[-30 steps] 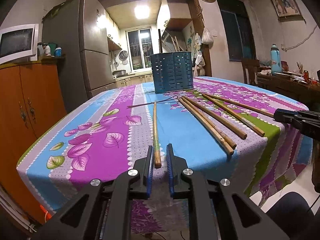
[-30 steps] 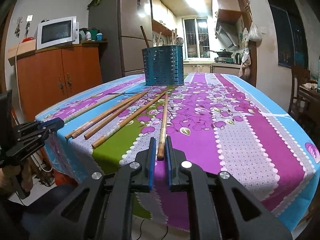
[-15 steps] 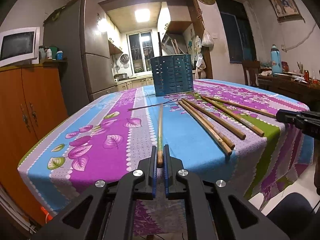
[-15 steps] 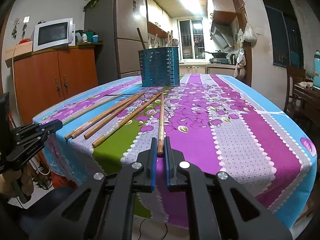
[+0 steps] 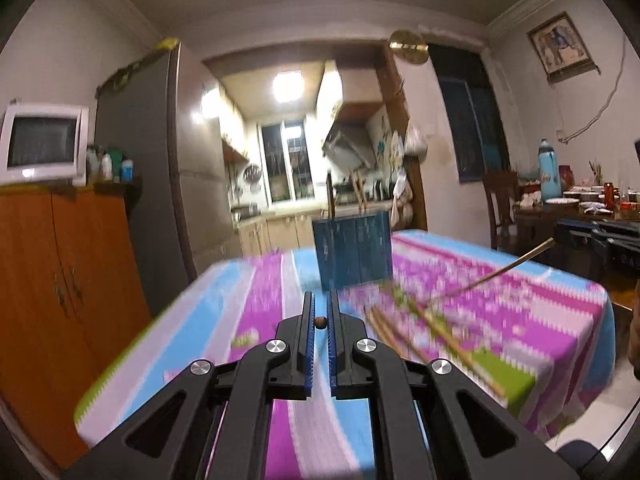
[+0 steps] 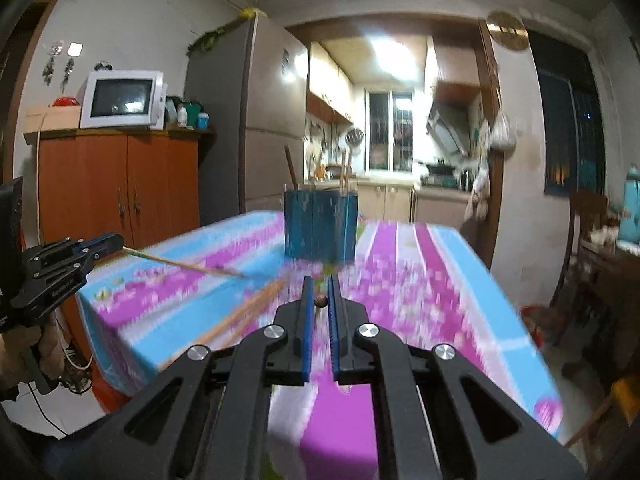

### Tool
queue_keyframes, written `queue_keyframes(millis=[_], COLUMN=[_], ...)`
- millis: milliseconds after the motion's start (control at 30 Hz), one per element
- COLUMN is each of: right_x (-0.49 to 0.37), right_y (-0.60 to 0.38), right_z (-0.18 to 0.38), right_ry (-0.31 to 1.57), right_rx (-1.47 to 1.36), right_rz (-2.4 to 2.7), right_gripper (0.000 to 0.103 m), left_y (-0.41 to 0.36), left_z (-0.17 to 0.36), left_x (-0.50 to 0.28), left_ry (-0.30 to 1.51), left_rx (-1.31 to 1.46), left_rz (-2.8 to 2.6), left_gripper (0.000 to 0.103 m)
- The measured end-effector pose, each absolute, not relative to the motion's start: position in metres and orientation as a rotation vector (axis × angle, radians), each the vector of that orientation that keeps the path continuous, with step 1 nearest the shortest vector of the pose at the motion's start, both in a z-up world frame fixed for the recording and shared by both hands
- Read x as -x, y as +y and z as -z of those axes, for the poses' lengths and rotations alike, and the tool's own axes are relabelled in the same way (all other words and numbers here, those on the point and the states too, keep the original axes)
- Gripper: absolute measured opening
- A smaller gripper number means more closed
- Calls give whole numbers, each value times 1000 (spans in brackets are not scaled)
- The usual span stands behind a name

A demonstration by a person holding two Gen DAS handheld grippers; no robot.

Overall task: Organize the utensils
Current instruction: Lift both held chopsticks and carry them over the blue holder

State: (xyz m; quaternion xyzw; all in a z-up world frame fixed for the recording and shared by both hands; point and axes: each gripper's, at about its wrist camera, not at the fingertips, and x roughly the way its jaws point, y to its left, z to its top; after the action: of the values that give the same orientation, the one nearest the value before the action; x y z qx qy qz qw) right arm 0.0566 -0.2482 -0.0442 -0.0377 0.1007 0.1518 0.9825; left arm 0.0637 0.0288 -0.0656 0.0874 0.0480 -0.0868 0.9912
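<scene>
My left gripper (image 5: 320, 308) is shut on a wooden chopstick (image 5: 320, 322); only its butt end shows between the blue pads. From the right wrist view the same chopstick (image 6: 180, 264) slants from my left gripper (image 6: 114, 242) down toward the table. My right gripper (image 6: 320, 290) is shut on another chopstick (image 6: 320, 301), seen end-on; from the left wrist view this chopstick (image 5: 492, 274) slants from my right gripper (image 5: 560, 236). A blue slotted utensil holder (image 5: 352, 250) with a few sticks in it stands at the table's far middle, also in the right wrist view (image 6: 320, 226). Loose chopsticks (image 5: 416, 332) lie on the cloth.
The table has a purple, blue and green flowered cloth (image 5: 256, 320). An orange cabinet (image 5: 60, 280) with a microwave (image 5: 40, 144) stands left, a grey fridge (image 5: 140, 160) behind it. A chair and a cluttered side table (image 5: 580, 204) stand at the right. Both views are motion-blurred.
Both grippers have lifted their chopsticks off the cloth and tilted up, so each stick now points away end-on. The views have risen and blurred.
</scene>
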Motion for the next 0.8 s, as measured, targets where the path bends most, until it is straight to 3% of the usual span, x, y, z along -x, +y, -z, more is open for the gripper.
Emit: queue_keyframes(millis=[433, 800], right_x=[-140, -181], right_y=[-232, -227], right_z=[-33, -57], right_ry=[304, 410], right_rx=[100, 108], right_rz=[-365, -361], right_gripper=[5, 5], left_y=[6, 7], left_z=[-25, -58], left_x=[-145, -195], left_ry=[124, 201], left_rx=[-213, -186], left_rz=[292, 326], left_gripper=[7, 7])
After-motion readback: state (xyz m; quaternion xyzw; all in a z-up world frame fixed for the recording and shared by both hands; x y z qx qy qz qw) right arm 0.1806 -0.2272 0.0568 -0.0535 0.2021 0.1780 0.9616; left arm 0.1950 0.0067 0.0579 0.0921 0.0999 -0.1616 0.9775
